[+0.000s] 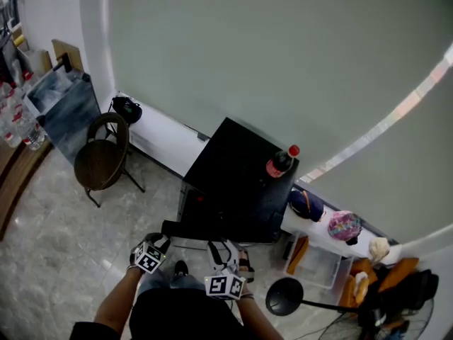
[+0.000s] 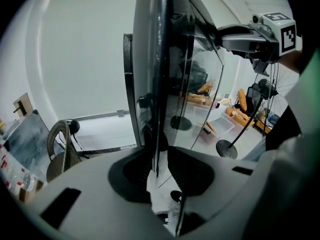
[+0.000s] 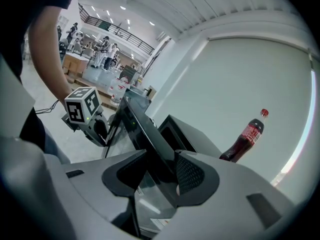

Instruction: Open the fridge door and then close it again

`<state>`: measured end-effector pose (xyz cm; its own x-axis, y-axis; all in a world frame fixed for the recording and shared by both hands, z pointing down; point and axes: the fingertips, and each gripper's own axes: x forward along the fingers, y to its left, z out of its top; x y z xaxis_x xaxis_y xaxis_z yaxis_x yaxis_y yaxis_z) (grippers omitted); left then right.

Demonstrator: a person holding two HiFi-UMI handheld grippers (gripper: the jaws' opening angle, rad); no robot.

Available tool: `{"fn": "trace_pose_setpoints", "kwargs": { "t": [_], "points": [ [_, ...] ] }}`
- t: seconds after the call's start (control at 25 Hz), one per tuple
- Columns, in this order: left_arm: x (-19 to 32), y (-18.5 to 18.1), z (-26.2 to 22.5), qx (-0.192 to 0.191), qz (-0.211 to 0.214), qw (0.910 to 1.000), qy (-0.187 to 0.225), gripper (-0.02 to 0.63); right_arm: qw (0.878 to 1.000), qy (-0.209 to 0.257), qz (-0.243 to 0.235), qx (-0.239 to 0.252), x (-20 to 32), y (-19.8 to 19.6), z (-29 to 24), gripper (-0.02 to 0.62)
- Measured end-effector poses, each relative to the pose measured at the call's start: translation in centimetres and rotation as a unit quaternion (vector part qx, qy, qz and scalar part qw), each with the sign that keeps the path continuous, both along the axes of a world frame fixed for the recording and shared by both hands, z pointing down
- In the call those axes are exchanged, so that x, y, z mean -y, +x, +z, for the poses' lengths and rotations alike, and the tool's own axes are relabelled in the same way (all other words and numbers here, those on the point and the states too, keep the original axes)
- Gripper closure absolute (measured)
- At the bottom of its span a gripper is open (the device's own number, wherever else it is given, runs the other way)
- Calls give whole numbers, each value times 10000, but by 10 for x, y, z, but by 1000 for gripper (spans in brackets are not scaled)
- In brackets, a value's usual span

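Head view looks steeply down on a small black fridge [image 1: 237, 179] set against a pale wall [image 1: 283, 48], with the fridge door [image 1: 212, 231] swung part-way out toward us. We have both tools on that door. Our left gripper [image 1: 161, 241] sits at the door's free end. Its own left gripper view shows the jaws drawn narrow and clamped on the upright edge, with the dark panel running straight up between them. Our right gripper [image 1: 225, 250] takes the door farther along to the right. Seen in the right gripper view, its jaws are set wider and grip the door's edge, one ribbed pad [image 3: 190, 174] pressed to the panel. Beyond that pad, the fridge's dark opening stands exposed. A cola bottle [image 1: 281, 161] with a red cap stands upright on the fridge's top, near its right corner. A round-seated chair [image 1: 102, 158] stands well to the left on the marbled floor [image 1: 49, 261]. A fan's round base [image 1: 284, 296] rests just right of our right forearm.
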<state>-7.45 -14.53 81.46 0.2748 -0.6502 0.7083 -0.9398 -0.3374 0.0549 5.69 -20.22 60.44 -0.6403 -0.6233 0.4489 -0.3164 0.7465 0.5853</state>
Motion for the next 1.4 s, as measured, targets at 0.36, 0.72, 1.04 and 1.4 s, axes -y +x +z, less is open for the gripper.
{"fn": "trace_pose_setpoints", "kwargs": {
  "t": [0.36,0.72,1.04,1.4],
  "points": [
    [32,-11,0,-61,613,9981,-10,514,9986,-8,531,64,20,-8,-1,419],
    [56,-15,0,-134,980,9951,-59,514,9959,-34,902,58,33,-10,0,419],
    [76,-19,1,-174,1164,9930,-69,512,9936,-31,1128,48,46,-13,0,419],
    [101,-23,3,-190,1354,9906,-68,511,9905,-1,1373,78,60,-16,-1,419]
  ]
}}
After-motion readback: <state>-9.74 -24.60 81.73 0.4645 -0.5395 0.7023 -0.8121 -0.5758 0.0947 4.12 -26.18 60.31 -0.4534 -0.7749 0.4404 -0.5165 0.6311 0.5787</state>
